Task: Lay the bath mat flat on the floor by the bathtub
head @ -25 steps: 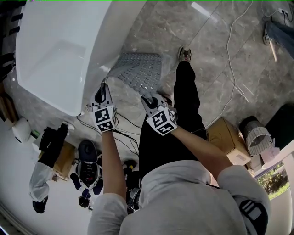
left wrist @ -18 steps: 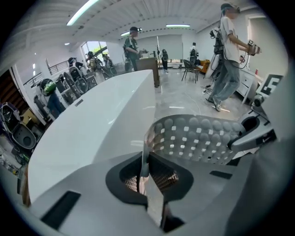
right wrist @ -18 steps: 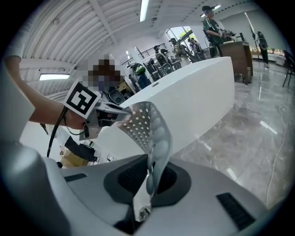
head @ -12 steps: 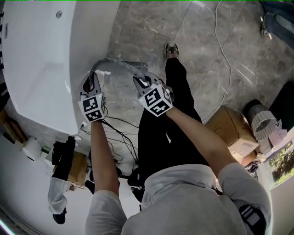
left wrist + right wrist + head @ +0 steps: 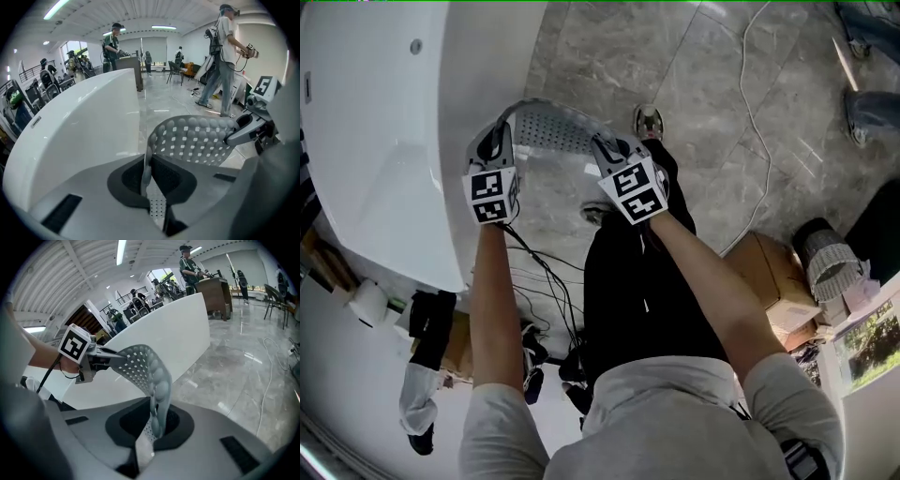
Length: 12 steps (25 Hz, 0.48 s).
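The bath mat (image 5: 551,128) is pale grey and flexible. One face is covered in rows of rounded bumps, with small square holes between them; from above it reads as a fine dotted sheet. It isn't flat. It bows up in an arch between my two grippers, over the marbled floor (image 5: 722,84) just beside the white bathtub (image 5: 384,141). From the head view I can't tell whether its far edge touches the floor.

My left gripper (image 5: 498,139) has its jaws clenched on one end of the mat, with the thin edge pinched upright between the pads. My right gripper (image 5: 606,147) has its jaws clenched on the other end, and there the bumpy strip rises straight out of the grip and curls over toward the left one. The two grippers are level with each other and well apart, the left one closest to the tub wall. My shoe (image 5: 649,120) stands on the floor just past the mat's right end.

A second ago the mat hung spread out ahead of the grippers near the tub's corner, showing a broad dotted face. Half a second ago it had bunched into a narrow loop between them. Now the loop has opened a little, more of the dotted face shows, and both grippers sit alongside the tub's long side. The grip has not changed at either end.
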Motion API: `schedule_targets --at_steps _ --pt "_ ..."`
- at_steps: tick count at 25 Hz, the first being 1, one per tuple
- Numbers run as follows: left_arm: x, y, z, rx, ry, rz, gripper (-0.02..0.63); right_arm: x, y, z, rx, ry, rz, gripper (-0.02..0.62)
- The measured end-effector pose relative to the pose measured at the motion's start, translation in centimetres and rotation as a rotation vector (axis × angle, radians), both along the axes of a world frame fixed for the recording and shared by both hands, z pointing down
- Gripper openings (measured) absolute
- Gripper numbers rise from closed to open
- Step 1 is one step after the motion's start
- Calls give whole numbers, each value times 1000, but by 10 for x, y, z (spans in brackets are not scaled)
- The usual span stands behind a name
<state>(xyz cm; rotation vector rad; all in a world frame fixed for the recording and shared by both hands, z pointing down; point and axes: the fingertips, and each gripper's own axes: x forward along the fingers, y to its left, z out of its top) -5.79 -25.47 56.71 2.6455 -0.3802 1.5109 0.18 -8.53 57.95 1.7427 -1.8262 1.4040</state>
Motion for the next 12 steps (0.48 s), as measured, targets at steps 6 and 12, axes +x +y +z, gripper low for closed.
schedule_targets --at_steps 6,12 --pt "37 -8 18 -7 -17 33 29 50 -13 22 -19 9 41 23" --pt "75 -15 34 -18 19 23 29 96 -26 43 -21 53 60 23"
